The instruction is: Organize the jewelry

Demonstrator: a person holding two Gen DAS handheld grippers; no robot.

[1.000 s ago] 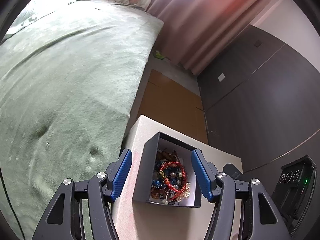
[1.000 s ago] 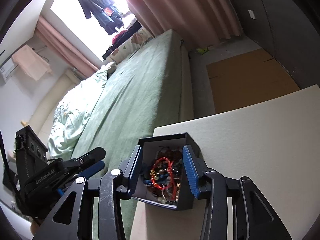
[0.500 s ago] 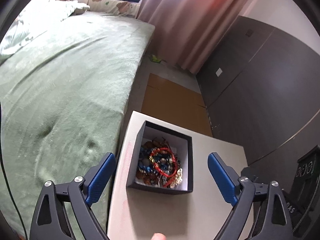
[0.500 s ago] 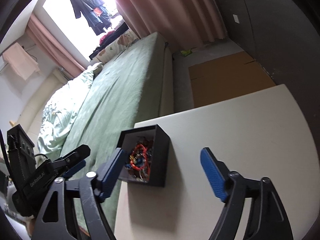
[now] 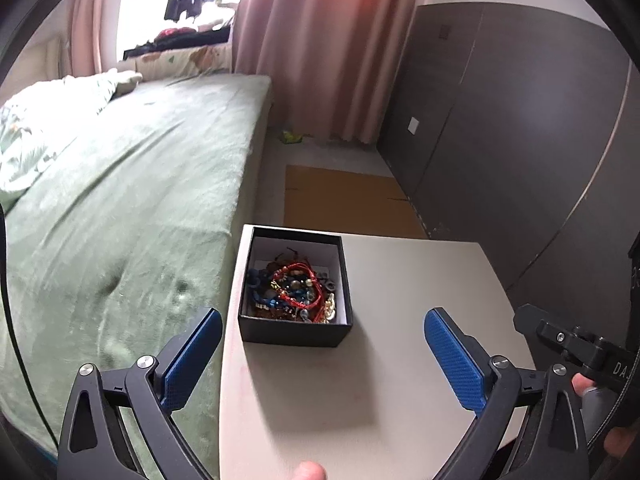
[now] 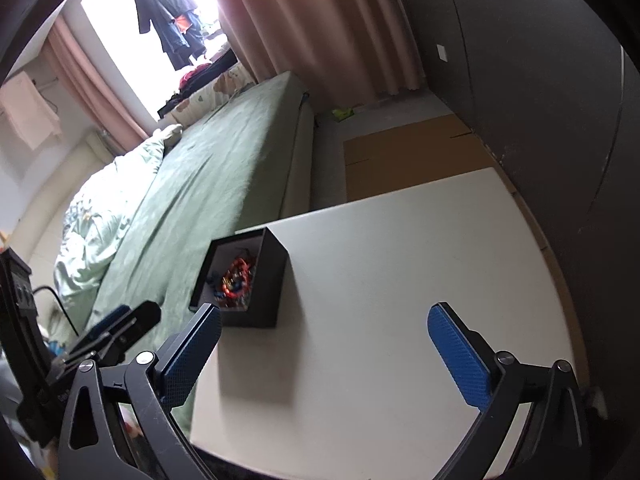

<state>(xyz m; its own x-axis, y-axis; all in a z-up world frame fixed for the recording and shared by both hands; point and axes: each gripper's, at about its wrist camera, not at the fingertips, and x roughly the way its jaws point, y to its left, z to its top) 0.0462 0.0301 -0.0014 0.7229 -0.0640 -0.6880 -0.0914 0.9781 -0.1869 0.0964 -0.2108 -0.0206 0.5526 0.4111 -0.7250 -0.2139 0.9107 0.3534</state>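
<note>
Jewelry [image 5: 294,286], tangled beads and bracelets, fills an open black box [image 5: 295,330] at the white counter [image 5: 400,360] edge beside a green bed [image 5: 120,208]. Left gripper [image 5: 320,354] and right gripper [image 6: 325,352] are opening, holding nothing.

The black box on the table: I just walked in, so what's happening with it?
A person holds two grippers above the white table. The black box of tangled bracelets sits at the table's edge beside the bed. The left gripper and the right gripper have their jaws opening, nothing between them.
</note>
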